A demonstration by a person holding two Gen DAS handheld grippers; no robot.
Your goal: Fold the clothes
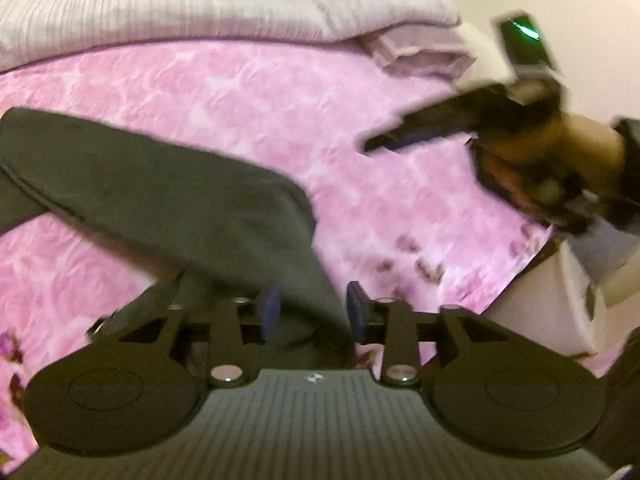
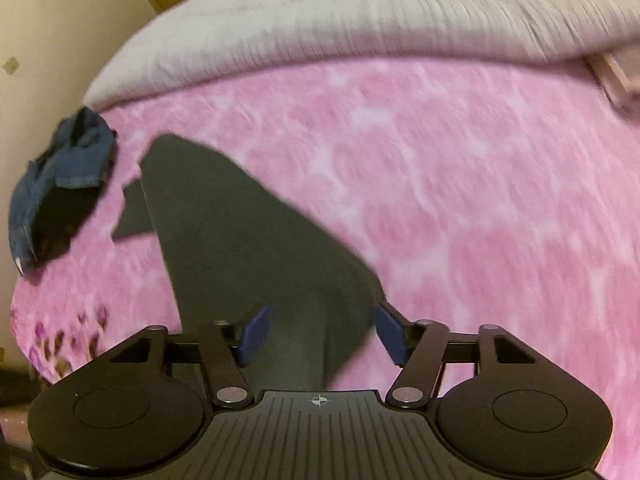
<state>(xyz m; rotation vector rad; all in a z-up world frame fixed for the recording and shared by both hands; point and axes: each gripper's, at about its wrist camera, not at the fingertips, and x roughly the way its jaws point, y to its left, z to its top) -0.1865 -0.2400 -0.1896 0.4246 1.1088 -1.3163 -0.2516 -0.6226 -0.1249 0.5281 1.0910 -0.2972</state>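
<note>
The dark grey garment [image 1: 168, 184] lies spread on the pink bedspread [image 1: 280, 96] of the bed. In the left wrist view it stretches from the left edge down toward the left tongs [image 1: 312, 312], and its lower corner passes between the two blue pads [image 1: 269, 312]. The pads stand apart with cloth in the gap — they do not pinch it, so the left tongs are open.

In the right wrist view the same garment [image 2: 240, 240] runs as a long wedge from the upper left down to the right tongs [image 2: 320, 334]. Its near end sits between the blue pads [image 2: 254, 334], which are spread wide, and the cloth reaches close to the right pad without being clamped. The right tongs are open too.

From the left view the right tongs [image 1: 370, 145] show as a blurred dark shape above the bedspread, well right of the garment, held in a hand [image 1: 560, 160].

A crumpled blue denim piece [image 2: 60, 188] lies at the left edge of the bed, apart from the grey garment. A pale ribbed blanket [image 2: 360, 20] is bunched along the far side of the bed — beside it sits a folded lilac cloth [image 1: 420, 56].
</note>
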